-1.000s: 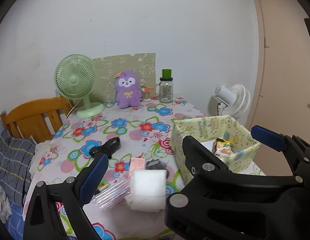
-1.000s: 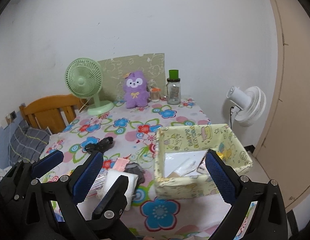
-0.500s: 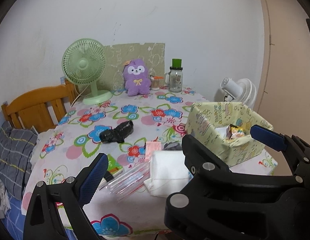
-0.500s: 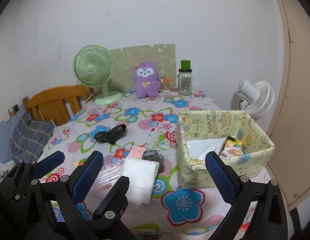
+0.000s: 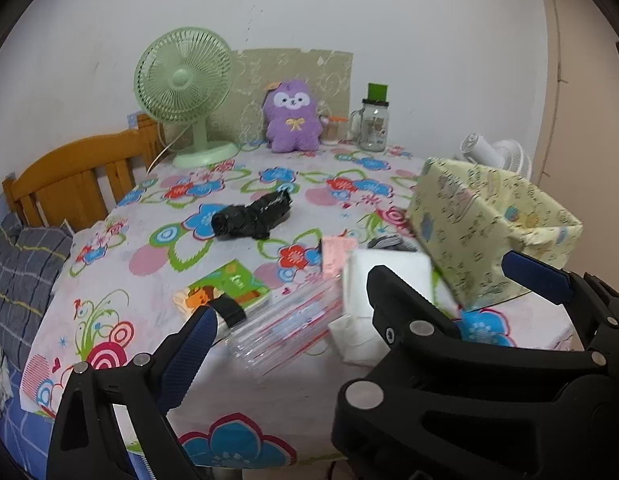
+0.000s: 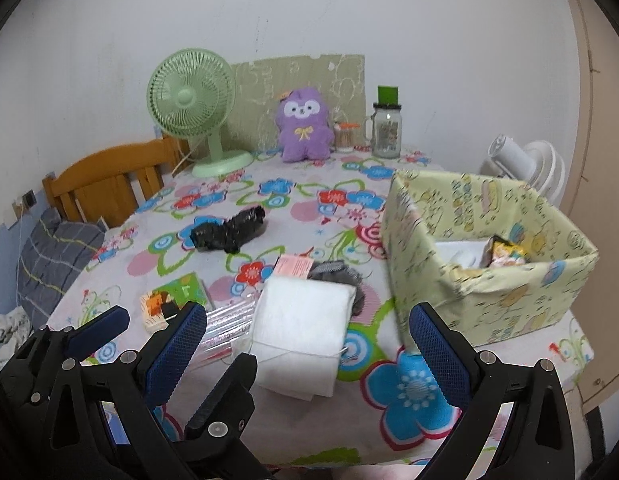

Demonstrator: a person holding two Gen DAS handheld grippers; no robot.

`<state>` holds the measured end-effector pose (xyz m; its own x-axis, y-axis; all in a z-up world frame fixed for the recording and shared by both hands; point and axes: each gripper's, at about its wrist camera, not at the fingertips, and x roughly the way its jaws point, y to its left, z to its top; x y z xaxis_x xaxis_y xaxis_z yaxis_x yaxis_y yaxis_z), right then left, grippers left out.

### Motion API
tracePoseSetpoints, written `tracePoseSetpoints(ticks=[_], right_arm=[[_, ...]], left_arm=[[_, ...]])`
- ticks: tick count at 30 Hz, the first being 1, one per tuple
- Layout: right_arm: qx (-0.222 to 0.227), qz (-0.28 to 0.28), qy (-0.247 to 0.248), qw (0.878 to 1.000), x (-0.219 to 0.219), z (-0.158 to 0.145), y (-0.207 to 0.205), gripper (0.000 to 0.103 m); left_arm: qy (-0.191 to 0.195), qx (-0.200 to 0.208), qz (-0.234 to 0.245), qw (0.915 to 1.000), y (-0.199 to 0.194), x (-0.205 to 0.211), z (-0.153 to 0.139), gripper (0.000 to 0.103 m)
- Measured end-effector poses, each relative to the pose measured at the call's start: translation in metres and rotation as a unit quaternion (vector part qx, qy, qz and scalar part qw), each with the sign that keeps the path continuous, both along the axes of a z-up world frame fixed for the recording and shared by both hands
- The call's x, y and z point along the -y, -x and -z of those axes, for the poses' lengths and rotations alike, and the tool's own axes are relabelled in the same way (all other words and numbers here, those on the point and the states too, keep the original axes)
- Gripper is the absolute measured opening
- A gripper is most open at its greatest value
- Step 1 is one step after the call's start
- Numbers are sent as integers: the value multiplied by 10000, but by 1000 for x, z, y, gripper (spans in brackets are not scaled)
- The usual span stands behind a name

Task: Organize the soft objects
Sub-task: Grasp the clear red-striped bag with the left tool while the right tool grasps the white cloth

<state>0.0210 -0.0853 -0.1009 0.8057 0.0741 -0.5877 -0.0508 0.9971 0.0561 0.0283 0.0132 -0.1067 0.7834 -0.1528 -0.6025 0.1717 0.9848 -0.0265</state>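
A folded white cloth (image 6: 301,332) lies near the table's front edge, left of a yellow patterned fabric box (image 6: 505,280). A grey soft item (image 6: 333,272) and a pink packet (image 6: 293,266) lie behind the cloth. A black crumpled bag (image 6: 227,230) lies mid-table. A purple plush toy (image 6: 305,124) stands at the back. My right gripper (image 6: 309,348) is open and empty, just in front of the cloth. My left gripper (image 5: 361,304) is open and empty before the cloth (image 5: 385,276), with the right gripper's arm crossing in front of it.
A clear bundle of straws (image 6: 229,320) and a green picture card (image 6: 177,296) lie left of the cloth. A green fan (image 6: 193,108), a glass jar (image 6: 387,128) and a board stand at the back. A wooden chair (image 6: 105,184) is at left, a white fan (image 6: 525,164) at right.
Both grippers have moved in toward the table and to the left. The cloth and box now look larger and nearer. Nothing on the table has moved.
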Motion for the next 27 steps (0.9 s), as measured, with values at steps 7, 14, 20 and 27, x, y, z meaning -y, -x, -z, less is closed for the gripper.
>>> tracePoseSetpoints(ticks=[7, 14, 20, 27], right_arm=[[-106, 77, 249, 9996, -8, 18, -13, 102], [-416, 33, 170, 9990, -12, 33, -31, 100], [-738, 87, 168, 9971, -13, 48, -44, 96], [-957, -57, 48, 9954, -19, 57, -50, 78]], left_arm=[[-3, -232, -76, 9997, -13, -7, 21, 89], [22, -387, -169, 9991, -26, -15, 32, 80], [4, -536, -101, 9985, -33, -16, 41, 77], [-22, -716, -66, 9974, -39, -18, 49, 74]])
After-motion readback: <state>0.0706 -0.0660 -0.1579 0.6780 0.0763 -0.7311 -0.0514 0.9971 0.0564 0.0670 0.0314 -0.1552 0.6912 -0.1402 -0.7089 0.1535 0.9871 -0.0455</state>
